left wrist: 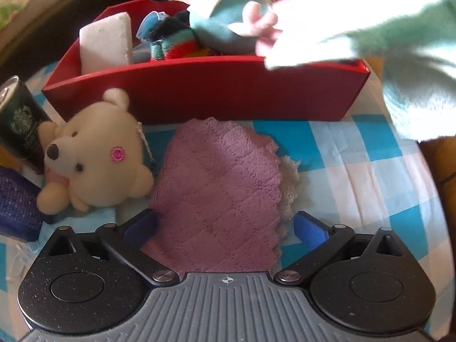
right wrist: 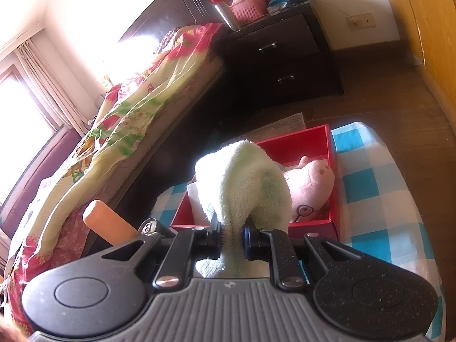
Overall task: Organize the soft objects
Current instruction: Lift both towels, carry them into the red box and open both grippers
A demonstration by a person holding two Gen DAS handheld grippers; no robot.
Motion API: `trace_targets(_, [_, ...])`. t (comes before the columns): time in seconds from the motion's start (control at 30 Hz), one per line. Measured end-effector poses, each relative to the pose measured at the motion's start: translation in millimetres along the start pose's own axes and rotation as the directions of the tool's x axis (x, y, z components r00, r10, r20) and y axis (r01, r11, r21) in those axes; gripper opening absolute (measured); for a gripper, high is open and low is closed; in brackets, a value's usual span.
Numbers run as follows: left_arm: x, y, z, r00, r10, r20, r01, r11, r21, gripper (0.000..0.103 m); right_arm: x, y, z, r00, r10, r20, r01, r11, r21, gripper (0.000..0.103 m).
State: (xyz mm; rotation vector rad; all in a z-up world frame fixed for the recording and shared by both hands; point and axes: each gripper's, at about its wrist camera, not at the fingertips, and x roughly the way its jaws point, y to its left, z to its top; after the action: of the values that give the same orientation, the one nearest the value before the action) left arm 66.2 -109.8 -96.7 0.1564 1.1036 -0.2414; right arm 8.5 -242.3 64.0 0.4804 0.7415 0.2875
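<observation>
Purple cloth (left wrist: 216, 188) between spread left tool (left wrist: 225, 225) pads: light, floppy, best pinched at near edge. Right tool (right wrist: 232, 239) pinching green towel (right wrist: 245, 182).

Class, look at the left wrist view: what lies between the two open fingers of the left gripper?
The purple cloth lies flat between the left gripper's fingers, untouched by either.

left wrist: steeply down, close over cloth (left wrist: 216, 188) | right wrist: higher, looking across room | shared: red box (left wrist: 205, 94) (right wrist: 332, 148), checked cover (left wrist: 356, 165) (right wrist: 379, 188)
</observation>
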Motion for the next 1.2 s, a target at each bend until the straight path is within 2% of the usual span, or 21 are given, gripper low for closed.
trace_targets(0.03, [-0.3, -0.5, -1.0, 1.0, -0.009, -0.002, 0.009, 1.0, 0.006, 0.096, 0.5, -0.1, -0.2, 1.0, 0.0, -0.001, 0.0, 1.0, -0.002, 0.0])
trace_targets(0.07, [-1.8, -1.1, -2.0, 1.0, -0.008, -0.001, 0.008, 1.0, 0.02, 0.091, 0.7, -0.2, -0.3, 1.0, 0.0, -0.001, 0.0, 1.0, -0.004, 0.0])
trace_targets(0.13, [-8.6, 1.7, -4.0, 1.0, -0.019, 0.01, 0.019, 1.0, 0.025, 0.075, 0.9, -1.3, -0.7, 1.0, -0.003, -0.001, 0.003, 1.0, -0.003, 0.0])
trace_targets(0.2, [-13.5, 6.6, -4.5, 0.999, -0.031, 0.017, 0.031, 0.999, 0.022, 0.044, 0.8, -2.7, 0.6, 1.0, -0.004, 0.005, 0.004, 1.0, 0.007, 0.0])
trace_targets(0.27, [-18.2, 17.3, -3.5, 0.995, -0.102, 0.006, 0.102, 0.994, -0.028, 0.024, 0.5, -2.0, 1.4, 1.0, -0.005, 0.013, 0.005, 1.0, 0.011, 0.0])
trace_targets(0.3, [-20.6, 22.5, -3.2, 0.991, -0.132, 0.003, 0.132, 0.99, -0.052, 0.021, -0.2, -0.9, 1.0, 1.0, -0.004, 0.017, 0.004, 1.0, 0.011, 0.0])
trace_targets(0.4, [-39.9, 31.1, 0.0, 0.983, -0.176, 0.05, 0.179, 0.98, -0.085, 0.019, -1.7, 3.1, 0.3, 1.0, 0.003, 0.026, -0.004, 1.0, 0.007, 0.0])
trace_targets(0.57, [-83.2, 47.6, 17.8, 0.956, -0.239, 0.168, 0.261, 0.958, -0.123, 0.019, -4.7, 6.7, 5.2, 0.999, 0.008, 0.054, -0.008, 1.0, 0.009, 0.0])
trace_targets(0.77, [-119.9, 67.6, 51.4, 0.93, -0.202, 0.306, 0.262, 0.95, -0.168, 0.02, -9.0, 9.8, 23.2, 0.992, 0.011, 0.125, -0.014, 1.0, 0.026, 0.0])
trace_targets(0.93, [-114.7, 81.3, 72.6, 0.926, -0.162, 0.341, 0.24, 0.95, -0.2, 0.02, 0.5, 9.2, 34.1, 0.989, -0.006, 0.145, 0.002, 1.0, 0.024, 0.0])
trace_targets(1.2, [-103.5, 82.9, 83.8, 0.926, -0.139, 0.351, 0.224, 0.95, -0.215, 0.02, 26.2, 4.6, 43.2, 0.991, -0.034, 0.133, 0.03, 0.999, 0.035, 0.0])
